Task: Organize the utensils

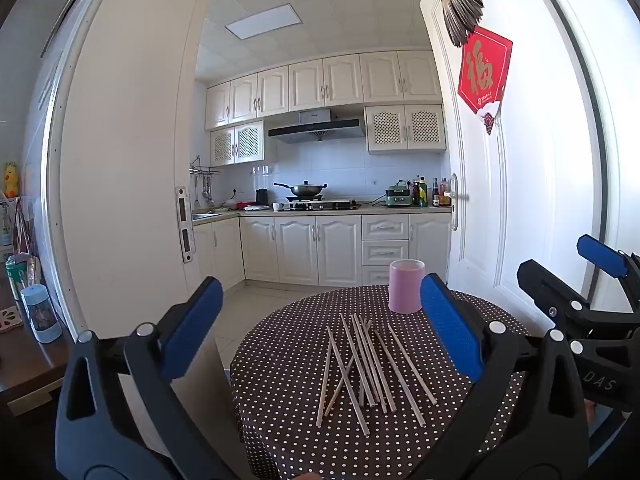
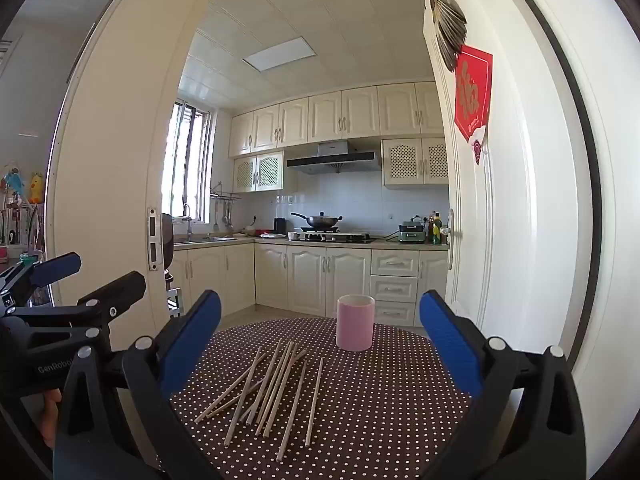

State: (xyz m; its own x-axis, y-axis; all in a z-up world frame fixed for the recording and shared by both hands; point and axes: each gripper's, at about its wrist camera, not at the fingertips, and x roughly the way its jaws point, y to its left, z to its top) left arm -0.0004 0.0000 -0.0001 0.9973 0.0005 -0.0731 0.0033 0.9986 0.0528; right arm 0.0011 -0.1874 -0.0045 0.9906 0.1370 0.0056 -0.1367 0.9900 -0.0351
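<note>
Several pale chopsticks (image 1: 368, 368) lie in a loose crossed pile on a round table with a brown polka-dot cloth (image 1: 280, 380). They also show in the right wrist view (image 2: 272, 388). A pink cup (image 1: 406, 286) stands upright behind them, seen also in the right wrist view (image 2: 355, 322). My left gripper (image 1: 320, 320) is open and empty, above the table's near edge. My right gripper (image 2: 320, 332) is open and empty, likewise short of the chopsticks. Each gripper shows at the side of the other's view: the right gripper (image 1: 560, 264) and the left gripper (image 2: 100, 268).
A white open door (image 1: 520, 200) with a red decoration (image 1: 484, 70) stands right of the table. A kitchen with cabinets and a stove (image 1: 316, 204) lies behind. A wooden sideboard with a bottle (image 1: 40, 312) is at the left.
</note>
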